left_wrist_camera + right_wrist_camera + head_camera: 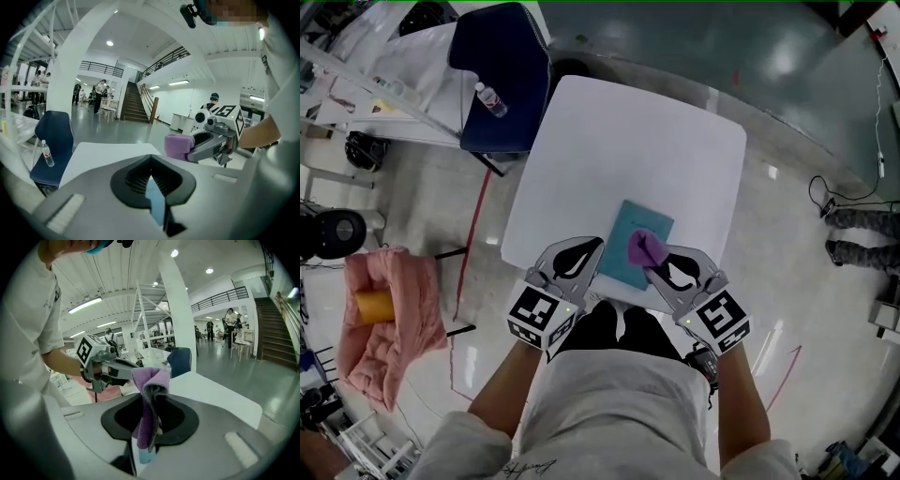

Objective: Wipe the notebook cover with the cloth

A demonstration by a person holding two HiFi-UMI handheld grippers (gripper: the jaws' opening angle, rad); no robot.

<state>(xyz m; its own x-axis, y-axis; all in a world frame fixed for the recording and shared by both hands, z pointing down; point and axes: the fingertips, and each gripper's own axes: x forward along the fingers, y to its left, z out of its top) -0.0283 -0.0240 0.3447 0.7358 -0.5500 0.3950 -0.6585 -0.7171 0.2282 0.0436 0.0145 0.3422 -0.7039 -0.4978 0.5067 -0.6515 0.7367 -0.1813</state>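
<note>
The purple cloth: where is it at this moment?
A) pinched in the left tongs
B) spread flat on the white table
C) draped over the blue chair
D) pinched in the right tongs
D: the purple cloth is clamped between the right tongs, held over the teal notebook.

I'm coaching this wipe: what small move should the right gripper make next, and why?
Probably lower the right gripper and drag the cloth across the notebook. Its jaws are clamped on the cloth, which hangs over the cover; the left gripper sits at the notebook's left edge.
</note>
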